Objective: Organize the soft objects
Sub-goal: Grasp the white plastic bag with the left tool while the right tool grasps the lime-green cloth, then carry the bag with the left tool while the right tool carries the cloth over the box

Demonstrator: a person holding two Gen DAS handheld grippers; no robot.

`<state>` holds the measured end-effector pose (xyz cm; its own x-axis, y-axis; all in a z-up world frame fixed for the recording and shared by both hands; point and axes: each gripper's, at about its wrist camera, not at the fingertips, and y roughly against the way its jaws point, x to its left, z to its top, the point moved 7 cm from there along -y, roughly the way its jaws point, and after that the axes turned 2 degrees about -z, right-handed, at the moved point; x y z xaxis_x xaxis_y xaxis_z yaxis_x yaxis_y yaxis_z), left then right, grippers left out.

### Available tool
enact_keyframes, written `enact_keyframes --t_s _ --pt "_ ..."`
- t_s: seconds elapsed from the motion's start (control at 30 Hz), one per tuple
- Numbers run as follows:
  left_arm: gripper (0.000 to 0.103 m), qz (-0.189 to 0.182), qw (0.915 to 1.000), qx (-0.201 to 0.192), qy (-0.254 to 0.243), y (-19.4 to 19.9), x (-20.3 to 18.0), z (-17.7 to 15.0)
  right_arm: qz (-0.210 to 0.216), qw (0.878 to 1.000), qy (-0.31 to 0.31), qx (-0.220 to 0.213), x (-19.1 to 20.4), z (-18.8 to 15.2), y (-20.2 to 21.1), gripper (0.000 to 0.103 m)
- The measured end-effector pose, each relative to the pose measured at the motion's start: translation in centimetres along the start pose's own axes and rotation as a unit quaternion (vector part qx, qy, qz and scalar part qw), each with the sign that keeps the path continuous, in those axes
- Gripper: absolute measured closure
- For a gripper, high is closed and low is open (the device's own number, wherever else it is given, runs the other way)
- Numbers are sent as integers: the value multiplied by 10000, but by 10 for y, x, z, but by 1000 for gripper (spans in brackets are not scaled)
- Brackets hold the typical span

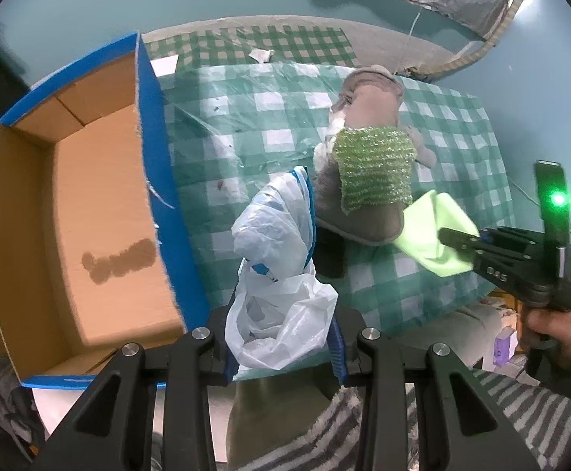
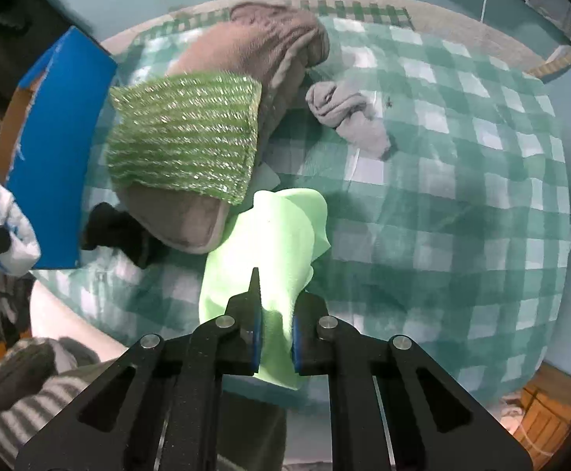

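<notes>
Crinkled white plastic bag (image 1: 281,274) is being pinched by the left gripper (image 1: 281,347) beside the blue-edged cardboard box (image 1: 89,212); lime-green cloth (image 2: 273,251), being clamped by the right gripper (image 2: 275,337), should be lifted clear.

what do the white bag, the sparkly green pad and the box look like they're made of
White bag: thin plastic film, glossy, translucent and crinkled. Sparkly green pad: probably knitted metallic-thread scrubber fabric, ribbed and glittering. Box: corrugated cardboard, matte brown inside, blue outside, with frayed edges.
</notes>
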<state>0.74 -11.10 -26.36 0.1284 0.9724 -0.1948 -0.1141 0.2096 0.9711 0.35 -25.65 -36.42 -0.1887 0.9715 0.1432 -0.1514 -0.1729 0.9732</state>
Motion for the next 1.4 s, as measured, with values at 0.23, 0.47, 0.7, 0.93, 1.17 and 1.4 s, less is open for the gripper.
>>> enact_keyframes --t_s 0.23,0.47,0.7,0.93,1.17,1.4 --pt "66 86 9999 -52 59 9 11 0 74 9998 -39 -181 -30 -7 51 93" --pt "66 96 9995 -159 250 19 24 1 286 9988 -27 -401 -21 6 88 93" --pt "66 223 9986 -253 400 30 39 1 497 9964 228 -641 10 27 111 93" --pt "66 273 9972 -443 542 46 55 1 661 9929 584 -796 45 47 125 93" --pt "66 374 9939 -476 923 50 86 -5 868 9866 1040 -913 89 67 135 93" --pt "67 478 9884 -491 1355 51 124 -13 1022 9789 1494 -946 135 82 136 93"
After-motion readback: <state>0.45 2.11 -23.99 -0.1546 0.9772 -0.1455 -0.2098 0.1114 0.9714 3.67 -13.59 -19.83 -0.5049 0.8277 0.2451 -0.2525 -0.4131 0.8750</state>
